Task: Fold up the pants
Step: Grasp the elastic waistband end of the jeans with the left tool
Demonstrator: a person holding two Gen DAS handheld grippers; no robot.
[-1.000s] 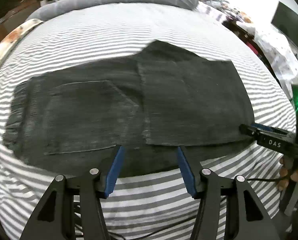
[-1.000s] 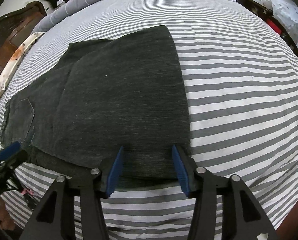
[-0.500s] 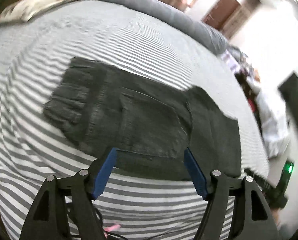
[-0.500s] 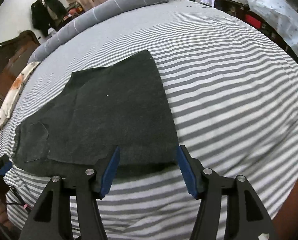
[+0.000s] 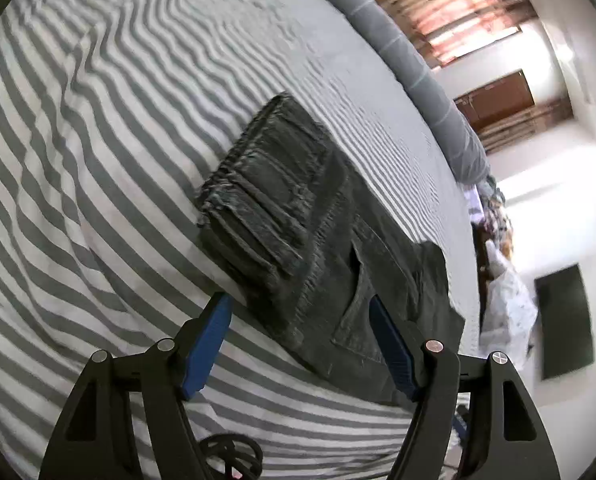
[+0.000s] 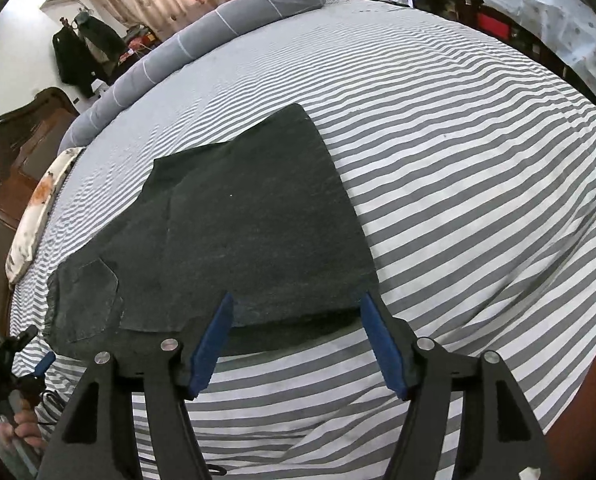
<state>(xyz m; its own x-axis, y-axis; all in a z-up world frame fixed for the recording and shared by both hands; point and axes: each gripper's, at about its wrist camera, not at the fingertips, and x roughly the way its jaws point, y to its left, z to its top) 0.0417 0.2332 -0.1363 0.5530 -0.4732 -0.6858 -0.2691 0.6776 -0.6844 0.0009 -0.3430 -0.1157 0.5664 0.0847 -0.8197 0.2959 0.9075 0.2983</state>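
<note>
Because the pants (image 6: 234, 248) lie flat on the striped bed (image 6: 477, 160), one layer doubled over, both ends are reachable. Left hand-held gripper (image 5: 298, 340), jaws apart, faces the waistband end; right hand-held gripper (image 6: 298, 340), jaws apart, straddles the folded edge, holding nothing.

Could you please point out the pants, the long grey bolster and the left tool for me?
pants (image 6: 258, 232), right wrist view, on the flat folded leg panel.
grey bolster (image 6: 218, 28), right wrist view, on its middle at the far bed edge.
left tool (image 5: 298, 344), left wrist view, midway between its open blue fingertips.
</note>
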